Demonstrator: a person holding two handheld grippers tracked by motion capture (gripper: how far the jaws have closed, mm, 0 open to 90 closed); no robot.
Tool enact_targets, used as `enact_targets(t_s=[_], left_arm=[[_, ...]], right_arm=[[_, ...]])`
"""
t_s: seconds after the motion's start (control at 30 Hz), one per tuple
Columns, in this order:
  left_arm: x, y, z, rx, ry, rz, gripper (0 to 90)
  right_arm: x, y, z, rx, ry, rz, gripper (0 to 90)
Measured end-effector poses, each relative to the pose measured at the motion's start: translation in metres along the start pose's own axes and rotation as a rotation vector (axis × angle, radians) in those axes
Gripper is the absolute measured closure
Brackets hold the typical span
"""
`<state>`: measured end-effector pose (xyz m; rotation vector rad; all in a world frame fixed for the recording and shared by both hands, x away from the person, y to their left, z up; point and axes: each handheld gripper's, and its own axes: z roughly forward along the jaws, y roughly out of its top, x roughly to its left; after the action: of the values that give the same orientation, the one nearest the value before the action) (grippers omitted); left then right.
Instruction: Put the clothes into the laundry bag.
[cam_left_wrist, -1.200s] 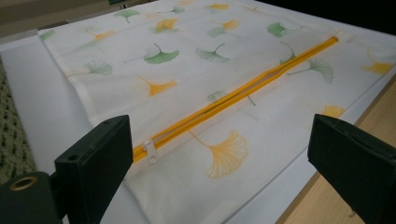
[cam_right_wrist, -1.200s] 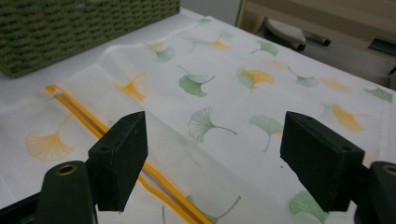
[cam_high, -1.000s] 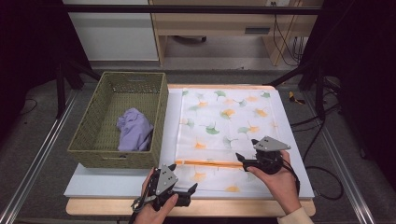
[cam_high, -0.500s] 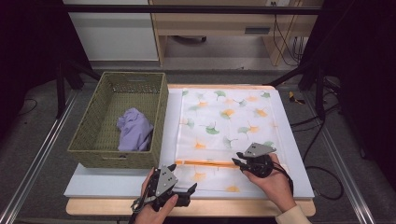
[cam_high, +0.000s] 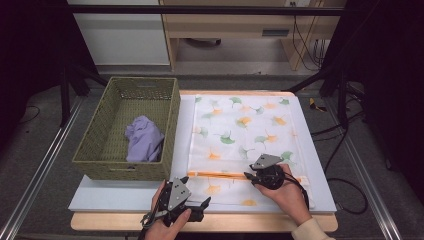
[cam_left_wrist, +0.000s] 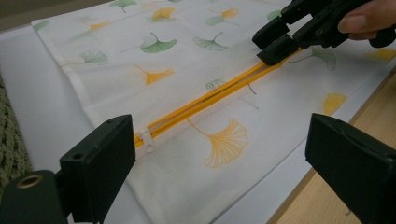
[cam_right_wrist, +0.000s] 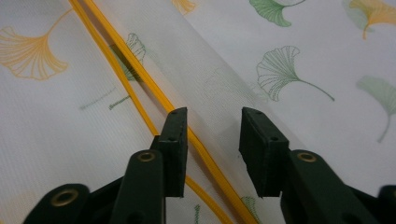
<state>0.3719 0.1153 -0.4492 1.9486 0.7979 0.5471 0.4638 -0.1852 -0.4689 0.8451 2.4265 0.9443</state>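
Note:
A white mesh bag (cam_high: 245, 130) printed with ginkgo leaves lies flat on a white board. Its yellow zipper (cam_high: 220, 174) runs across near the front and stands partly apart, with the white pull (cam_left_wrist: 147, 140) at the left end. My right gripper (cam_high: 250, 177) is down on the zipper line; its jaws (cam_right_wrist: 212, 116) straddle the yellow zipper edge (cam_right_wrist: 140, 74) and the mesh flap. They have just been opening a little and do not pinch it. My left gripper (cam_high: 196, 190) waits at the bag's front corner, wide open (cam_left_wrist: 219, 126) and holding nothing.
A green woven basket (cam_high: 100, 150) stands left of the board with a crumpled lilac cloth (cam_high: 144, 140) inside. The wooden table edge (cam_high: 240, 222) runs just in front of the hands. Cables (cam_high: 345, 180) trail on the floor at the right.
My right gripper has come down and slightly left onto the zipper, and its jaws are narrower than a second ago. The left gripper has stayed put.

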Motion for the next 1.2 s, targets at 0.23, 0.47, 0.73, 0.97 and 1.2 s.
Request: enact_targets(t_s=[0.23,0.47,0.73,0.97,1.2], left_arm=[[0.0,0.0,0.0,0.004,0.0,0.001,8.4],[0.0,-0.002,0.002,0.005,-0.03,-0.034,8.6],[-0.001,-0.003,0.003,0.008,-0.016,-0.034,8.6],[-0.003,-0.002,0.004,0.015,-0.007,-0.013,8.6],[-0.004,-0.002,0.003,0.018,0.003,-0.004,8.6]], right_arm=[[-0.003,-0.002,0.005,0.015,0.021,0.055,58.5],[-0.01,-0.003,0.009,0.039,0.047,0.09,68.6],[-0.013,0.0,0.013,0.052,0.036,0.109,84.6],[-0.014,0.005,0.005,0.012,0.01,0.129,88.4],[-0.016,0.014,-0.009,-0.037,-0.005,0.149,88.7]])
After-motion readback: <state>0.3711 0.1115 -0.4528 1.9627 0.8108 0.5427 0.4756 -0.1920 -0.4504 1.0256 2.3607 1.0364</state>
